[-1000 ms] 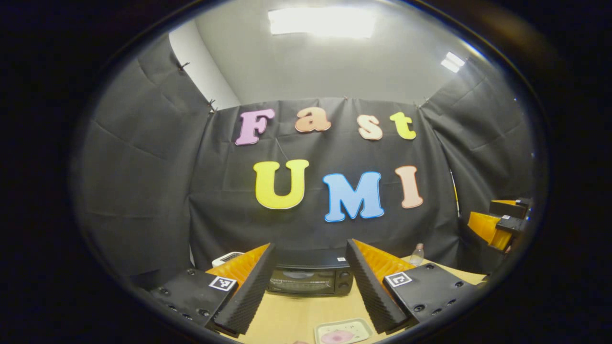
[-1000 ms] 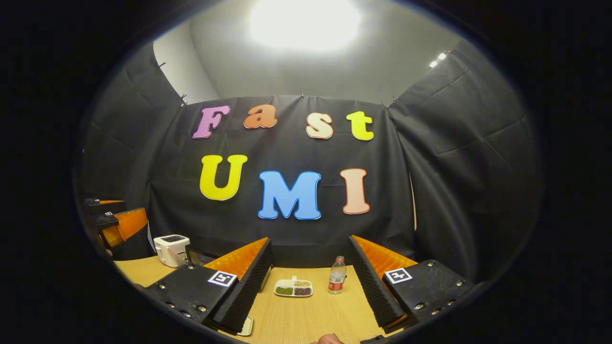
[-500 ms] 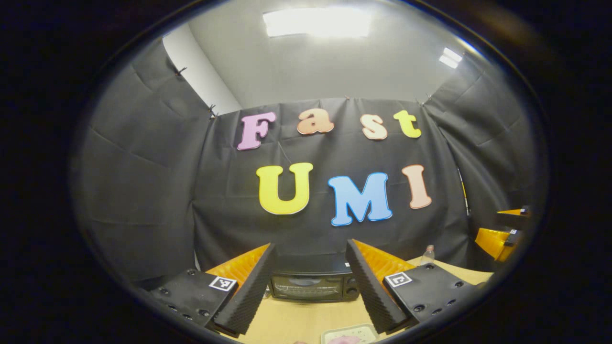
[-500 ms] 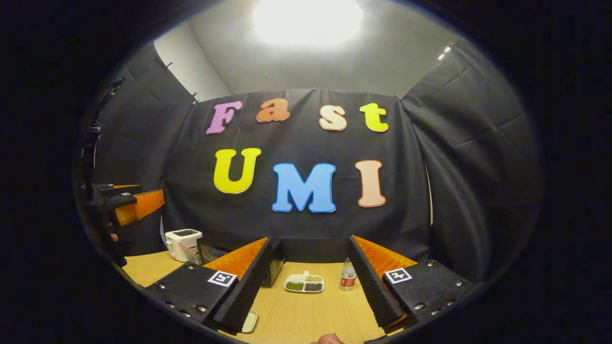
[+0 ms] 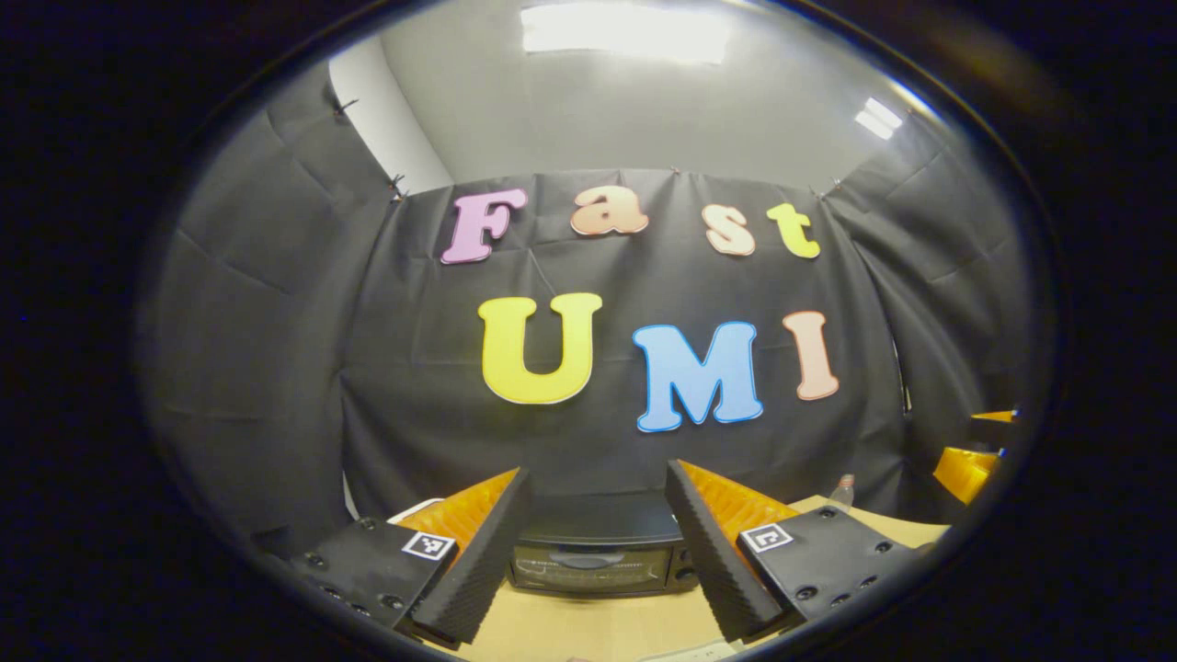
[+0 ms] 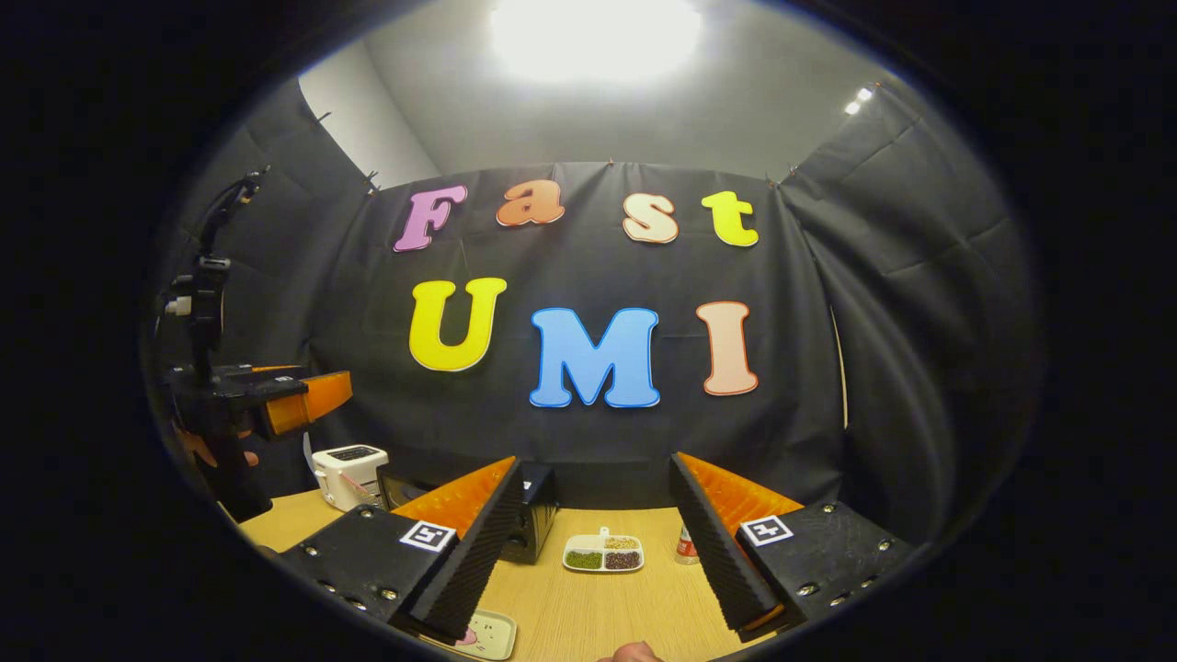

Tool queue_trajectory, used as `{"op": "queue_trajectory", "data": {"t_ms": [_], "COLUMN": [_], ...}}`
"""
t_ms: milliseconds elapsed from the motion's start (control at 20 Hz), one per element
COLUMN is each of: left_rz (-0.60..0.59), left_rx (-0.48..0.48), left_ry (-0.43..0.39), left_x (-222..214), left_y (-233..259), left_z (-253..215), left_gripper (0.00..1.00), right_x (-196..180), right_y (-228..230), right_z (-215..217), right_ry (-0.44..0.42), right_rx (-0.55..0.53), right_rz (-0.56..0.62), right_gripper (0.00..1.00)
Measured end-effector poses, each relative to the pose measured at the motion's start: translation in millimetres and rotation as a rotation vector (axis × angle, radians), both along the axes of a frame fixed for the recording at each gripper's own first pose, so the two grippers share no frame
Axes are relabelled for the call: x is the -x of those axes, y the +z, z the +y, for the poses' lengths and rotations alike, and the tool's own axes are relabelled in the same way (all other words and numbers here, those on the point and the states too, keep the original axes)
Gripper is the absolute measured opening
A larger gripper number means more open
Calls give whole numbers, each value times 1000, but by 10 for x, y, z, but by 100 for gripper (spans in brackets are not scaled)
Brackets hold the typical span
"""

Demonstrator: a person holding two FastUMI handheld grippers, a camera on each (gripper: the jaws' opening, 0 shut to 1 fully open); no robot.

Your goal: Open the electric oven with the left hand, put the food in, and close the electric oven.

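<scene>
- Left gripper (image 5: 598,552) was spread wide with nothing between its ribbed, wedge-shaped fingers (image 5: 478,570), hovering above the table (image 5: 588,630) and aimed straight at the oven.
- Right gripper (image 6: 598,552) was gaping too, carrying nothing, same sawtooth-textured pads (image 6: 708,552).
- The electric oven (image 5: 593,552) sat at the back of the table against the cloth wall, door shut, framed right between the left fingers and well apart from them.
- My guess on handling: it's a boxy dark metal shell with a glass door panel (image 5: 588,568), so rigid and heavy enough to stay put when the door gets pulled. The handle along the door's top edge looked like the spot to grab, though it was too small to make out properly. Glass could be slick, so I'd avoid pinching that.
- The food looked like the pinkish thing on a small pale tray (image 6: 483,634) at the near table edge; probably light, and the shallow tray rim seemed the easiest hold.
- Further out: a white toaster (image 6: 348,473) beside the oven, a divided dish (image 6: 604,555) of grains, a plastic bottle (image 6: 685,546), all on smooth light wood.
</scene>
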State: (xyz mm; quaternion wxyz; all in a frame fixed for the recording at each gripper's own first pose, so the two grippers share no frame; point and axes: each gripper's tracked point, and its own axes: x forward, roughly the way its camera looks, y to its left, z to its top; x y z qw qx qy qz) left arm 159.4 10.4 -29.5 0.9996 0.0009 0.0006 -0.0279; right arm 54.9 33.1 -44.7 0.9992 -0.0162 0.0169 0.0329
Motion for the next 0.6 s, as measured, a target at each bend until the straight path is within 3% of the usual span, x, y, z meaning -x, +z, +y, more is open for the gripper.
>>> {"op": "queue_trajectory", "data": {"t_ms": [300,600], "left_rz": [53,140], "left_rx": [24,34], "left_ry": [-60,-126], "left_x": [-638,-1139], "left_y": [-456,-1051], "left_z": [78,58], "left_gripper": [97,100], "right_x": [-235,-400], "right_y": [-84,-207], "right_z": [59,71], "right_ry": [-74,-166], "right_rx": [26,42], "right_rz": [4,23], "right_gripper": [97,97]}}
